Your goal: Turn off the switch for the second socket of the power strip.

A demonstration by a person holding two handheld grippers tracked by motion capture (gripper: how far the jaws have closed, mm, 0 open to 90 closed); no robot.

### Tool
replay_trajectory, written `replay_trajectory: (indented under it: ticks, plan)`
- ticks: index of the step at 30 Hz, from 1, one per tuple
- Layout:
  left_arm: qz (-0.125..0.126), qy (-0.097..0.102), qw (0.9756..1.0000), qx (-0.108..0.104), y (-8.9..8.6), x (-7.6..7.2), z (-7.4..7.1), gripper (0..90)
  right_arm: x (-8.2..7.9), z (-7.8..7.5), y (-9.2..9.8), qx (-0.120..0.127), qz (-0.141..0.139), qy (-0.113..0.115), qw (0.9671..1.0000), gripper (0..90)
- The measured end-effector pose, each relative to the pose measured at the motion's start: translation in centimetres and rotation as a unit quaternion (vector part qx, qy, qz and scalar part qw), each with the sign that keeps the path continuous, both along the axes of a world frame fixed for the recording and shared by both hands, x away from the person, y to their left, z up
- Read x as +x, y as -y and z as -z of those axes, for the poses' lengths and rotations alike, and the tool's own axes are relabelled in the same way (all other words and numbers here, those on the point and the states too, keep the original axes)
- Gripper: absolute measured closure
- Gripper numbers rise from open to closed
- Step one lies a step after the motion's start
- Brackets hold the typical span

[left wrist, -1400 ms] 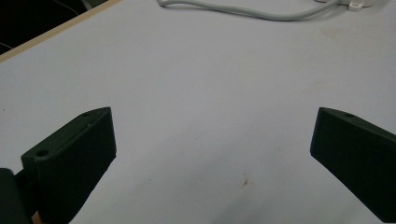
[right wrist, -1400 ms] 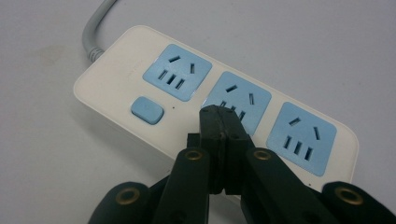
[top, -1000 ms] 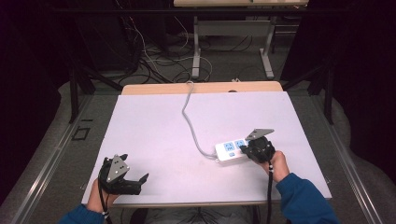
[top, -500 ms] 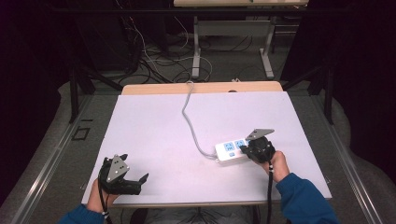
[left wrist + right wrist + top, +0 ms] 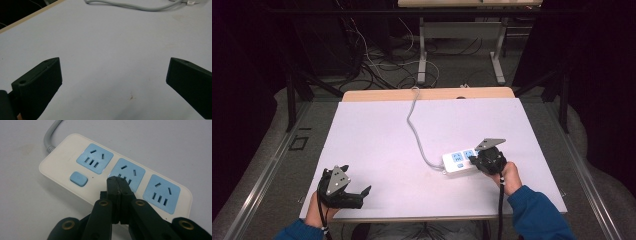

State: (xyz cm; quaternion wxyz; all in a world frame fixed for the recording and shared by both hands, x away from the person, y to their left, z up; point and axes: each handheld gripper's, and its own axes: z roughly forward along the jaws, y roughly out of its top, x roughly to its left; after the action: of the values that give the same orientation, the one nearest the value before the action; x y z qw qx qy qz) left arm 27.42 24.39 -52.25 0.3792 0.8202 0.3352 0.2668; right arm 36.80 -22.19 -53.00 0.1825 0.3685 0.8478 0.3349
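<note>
The table (image 5: 377, 145), a pale lilac sheet with a strip of bare wood showing along its far edge, took up the middle of the high view, and most of its surface lay bare, with the widest open stretch across the left half and the far side. On the right half, nearer the person, lay the power strip (image 5: 460, 161), white with three blue sockets and a blue switch; its long axis ran slightly askew to the near edge, the switch end pointing toward the table's middle and the other end toward the right edge. Its grey cable (image 5: 414, 125) left the switch end, curved across the open middle and ran off over the far edge. The right gripper (image 5: 479, 161) sat over the right-hand end of the strip, and in the right gripper view its jaws were pressed together with nothing between them, their tips (image 5: 119, 185) poised at the middle socket; whether they touched the socket face could not be told. The left gripper (image 5: 360, 191) rested at the near left corner, close to the table's front edge and well apart from the strip, its jaws spread wide and empty, with bare table (image 5: 112, 62) between them in the left gripper view.
</note>
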Motion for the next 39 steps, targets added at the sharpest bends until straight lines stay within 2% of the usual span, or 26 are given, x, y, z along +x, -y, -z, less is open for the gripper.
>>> replay_trajectory:
  ticks: [8, 18, 39]
  plan:
    - [0.000, 0.000, 1.0000, 0.000, 0.01, 0.01, 0.01, 0.2, -0.08, 0.00, -0.03, 0.000, 0.002, -0.007, 1.0000, 90.0]
    - [0.000, 0.000, 1.0000, 0.000, 0.00, 0.00, 0.00, 0.2, -0.09, 0.12, -0.09, -0.001, 0.001, 0.002, 1.0000, 90.0]
    - [0.000, 0.000, 1.0000, 0.000, -0.01, -0.01, 0.00, 0.2, -0.12, 0.11, -0.07, -0.002, 0.002, 0.000, 1.0000, 90.0]
